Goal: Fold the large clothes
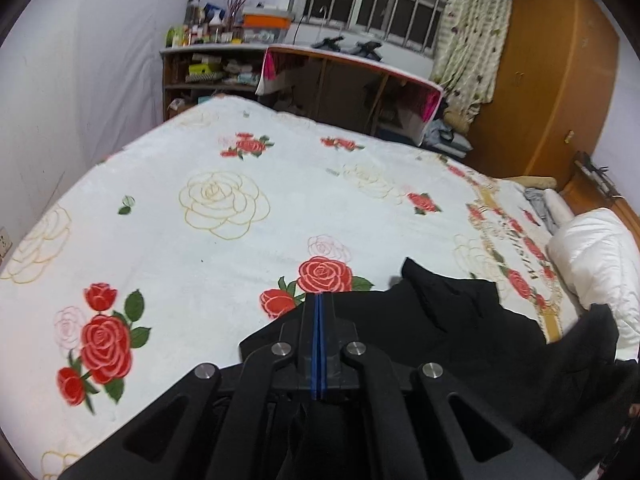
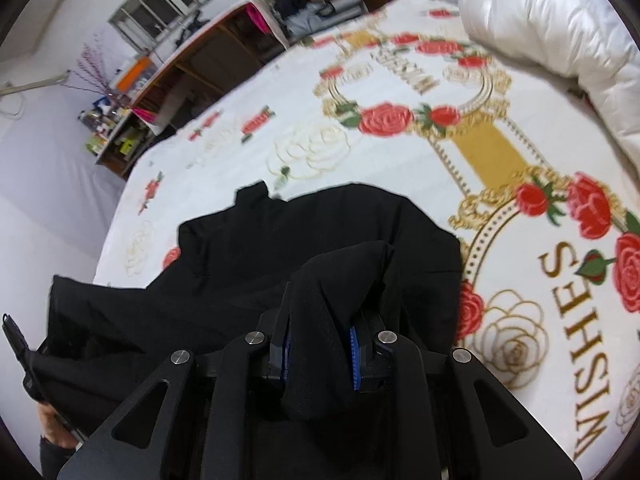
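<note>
- Legible writing: "WISHES" in gold capitals on the white rose-printed bedspread [image 2: 248, 216], once beside the lower right roses and once more, blurred, inside the gold ring farther up the right wrist view.
- No brand or label readable elsewhere; shelf clutter too small to make out.
- Left gripper [image 1: 319, 300]: black fingers pressed together, blue pads meeting in a thin line with no gap. Whether cloth is pinched there cannot be told; black fabric lying just beneath and behind the tips.
- Right gripper [image 2: 326, 328]: jaws slightly parted, clamped on a thick bunched fold of the large black garment [image 2: 320, 220]; blue ridged pads pressing the fold from both sides.
- Garment position: spread loosely over the near part of the bedspread, rumpled, one edge raised toward the left gripper, the rest trailing off the near side.
- Same garment in the left wrist view [image 1: 460, 320], to the right of the closed fingers.
- White puffy quilted duvet [image 2: 560, 32] heaped at the bed's right edge, apart from the garment.
- Brown wooden headboard shelf [image 1: 352, 80] beyond the bed, under a barred window.
</note>
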{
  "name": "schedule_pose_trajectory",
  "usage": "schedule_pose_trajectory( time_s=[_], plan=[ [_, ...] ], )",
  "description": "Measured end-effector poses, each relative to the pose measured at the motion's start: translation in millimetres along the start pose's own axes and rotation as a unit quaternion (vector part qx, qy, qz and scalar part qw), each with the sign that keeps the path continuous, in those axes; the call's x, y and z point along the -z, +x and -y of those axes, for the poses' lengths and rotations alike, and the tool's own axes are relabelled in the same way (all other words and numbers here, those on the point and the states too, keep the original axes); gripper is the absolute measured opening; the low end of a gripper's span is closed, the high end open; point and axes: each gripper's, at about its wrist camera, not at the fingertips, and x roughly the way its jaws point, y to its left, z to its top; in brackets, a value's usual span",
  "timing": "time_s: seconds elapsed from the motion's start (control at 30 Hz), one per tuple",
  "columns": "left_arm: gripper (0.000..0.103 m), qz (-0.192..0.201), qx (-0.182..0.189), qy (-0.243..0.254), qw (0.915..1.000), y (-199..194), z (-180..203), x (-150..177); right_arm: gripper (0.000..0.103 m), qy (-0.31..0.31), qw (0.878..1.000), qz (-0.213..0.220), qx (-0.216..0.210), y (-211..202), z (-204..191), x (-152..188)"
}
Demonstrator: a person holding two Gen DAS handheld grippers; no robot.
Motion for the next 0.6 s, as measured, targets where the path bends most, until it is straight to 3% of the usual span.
schedule_pose_trajectory(
  time_s=[0.1, 0.17, 0.2, 0.23, 0.33, 0.4, 0.6],
  plan=[
    [0.007, -0.015, 0.000, -0.001, 0.9999, 23.8, -1.8, -1.6, 0.030, 0.014, 1.000, -0.013, 0.000, 21.4, 6.0, -6.1],
    [0.027, -0.021, 0.005, 0.008, 0.9997, 33.6, -3.1, 0.3, 0.038, 0.017, 1.000, -0.010, -0.007, 27.2, 8.4, -7.4],
    [0.043, -0.020, 0.004, 0.013, 0.9997, 35.8, -4.2, 1.1, 0.044, 0.017, 1.000, -0.007, -0.014, 28.1, 9.5, -7.7],
    [0.049, -0.014, 0.006, 0.017, 0.9997, 35.1, -5.9, 3.3, 0.048, 0.016, 1.000, -0.004, -0.020, 27.8, 9.3, -9.0],
    [0.053, -0.008, 0.012, 0.009, 0.9999, 33.7, -15.2, 3.8, 0.058, 0.003, 0.999, 0.013, -0.038, 19.7, 6.2, -10.8],
    [0.057, -0.006, 0.021, -0.003, 0.9998, 31.7, -22.9, 3.2, 0.071, -0.014, 0.998, 0.034, -0.043, 10.6, 1.4, -12.9],
    [0.068, 0.012, 0.028, -0.023, 0.9993, 16.5, -42.9, 2.9, 0.075, -0.058, 0.993, 0.104, -0.023, -22.8, 0.7, -22.1]
  ],
)
